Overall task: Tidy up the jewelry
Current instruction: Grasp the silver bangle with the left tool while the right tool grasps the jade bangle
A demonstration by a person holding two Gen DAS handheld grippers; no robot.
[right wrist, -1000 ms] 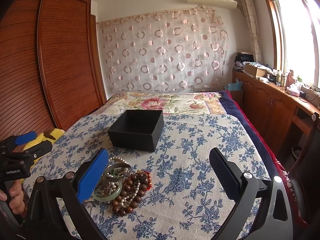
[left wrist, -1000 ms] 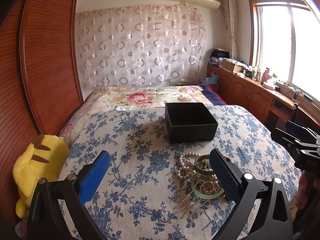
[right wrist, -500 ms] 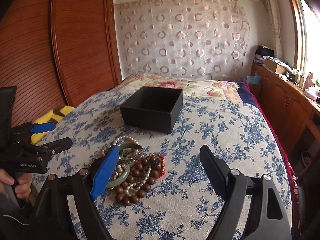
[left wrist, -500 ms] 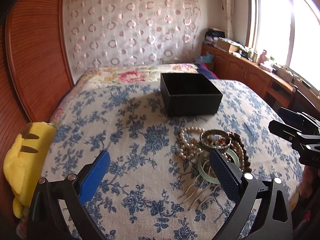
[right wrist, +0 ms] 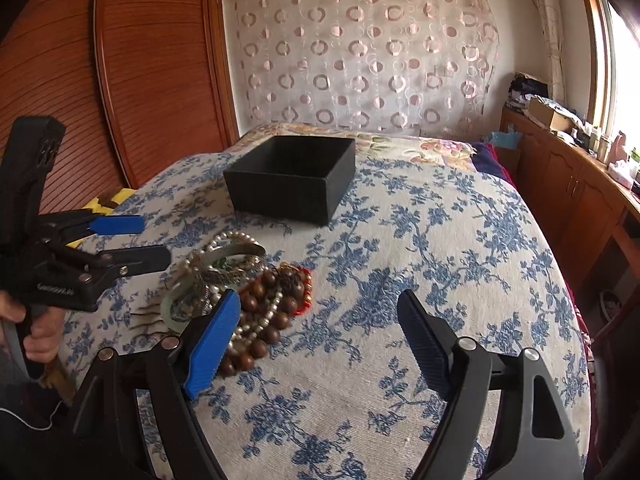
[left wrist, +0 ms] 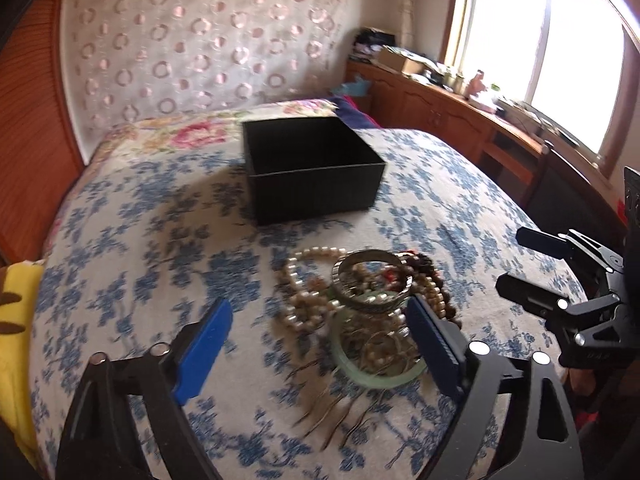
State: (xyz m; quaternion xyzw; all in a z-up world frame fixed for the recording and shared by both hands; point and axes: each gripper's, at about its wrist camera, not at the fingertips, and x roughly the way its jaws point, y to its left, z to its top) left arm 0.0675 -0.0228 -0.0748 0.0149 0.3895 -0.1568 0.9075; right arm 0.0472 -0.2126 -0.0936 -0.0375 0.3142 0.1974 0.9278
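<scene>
A tangled jewelry pile (left wrist: 360,304) lies on the blue-flowered bedspread: a pearl necklace (left wrist: 304,284), a silver bangle (left wrist: 370,280), a green jade bangle (left wrist: 360,376) and a hair comb (left wrist: 340,408). Brown wooden beads (right wrist: 272,304) form its right side. Behind it stands an open, empty black box (left wrist: 312,168) (right wrist: 292,176). My left gripper (left wrist: 318,306) hovers over the pile's near left, its jaws closing and gripping nothing. My right gripper (right wrist: 317,300) is open just right of the beads. Each gripper shows in the other's view: left gripper (right wrist: 132,240), right gripper (left wrist: 516,260).
A yellow plush toy (left wrist: 16,320) sits at the bed's left edge by a wooden wardrobe (right wrist: 152,80). A wooden cabinet (left wrist: 460,120) with clutter runs under the window on the right. A hand (right wrist: 36,336) holds the left tool.
Both grippers have sunk and tilted down toward the jewelry pile, which now looks larger and nearer. Both pairs of jaws stand a little narrower than before.
</scene>
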